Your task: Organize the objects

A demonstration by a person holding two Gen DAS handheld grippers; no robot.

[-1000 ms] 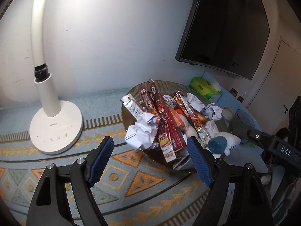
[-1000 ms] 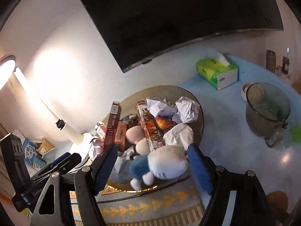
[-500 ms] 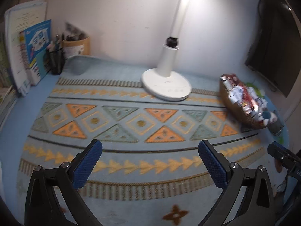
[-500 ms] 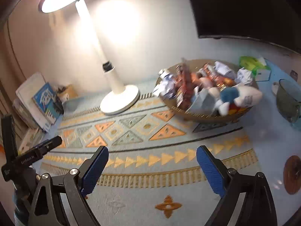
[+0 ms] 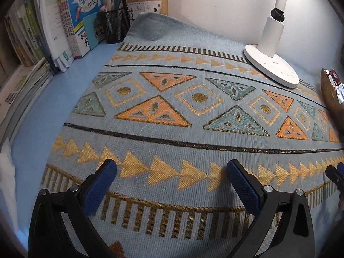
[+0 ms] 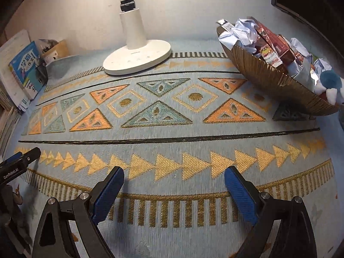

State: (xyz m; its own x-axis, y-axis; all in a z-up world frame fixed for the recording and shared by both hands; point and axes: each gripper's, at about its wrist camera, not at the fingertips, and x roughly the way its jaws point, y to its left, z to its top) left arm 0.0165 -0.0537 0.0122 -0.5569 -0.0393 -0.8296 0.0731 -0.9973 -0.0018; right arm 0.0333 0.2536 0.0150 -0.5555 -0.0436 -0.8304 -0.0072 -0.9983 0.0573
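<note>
Looking around, we see both grippers, left gripper (image 5: 171, 181) and right gripper (image 6: 174, 185), wide open, holding nothing; the brown ribbed bowl (image 6: 271, 75) at upper right is stuffed with toys and paper, maybe finished.

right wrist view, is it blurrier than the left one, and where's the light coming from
Right wrist view: slightly softer, with the bowl and toy smeared at the edge. Left wrist view: crisp mat weave. In both, the lamp lights from behind, and straight mat stripes bow with the fisheye.

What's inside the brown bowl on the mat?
The bowl holds crumpled paper, red snack boxes and a blue-and-white plush toy at its rim. Anything beneath that pile is covered.
</note>
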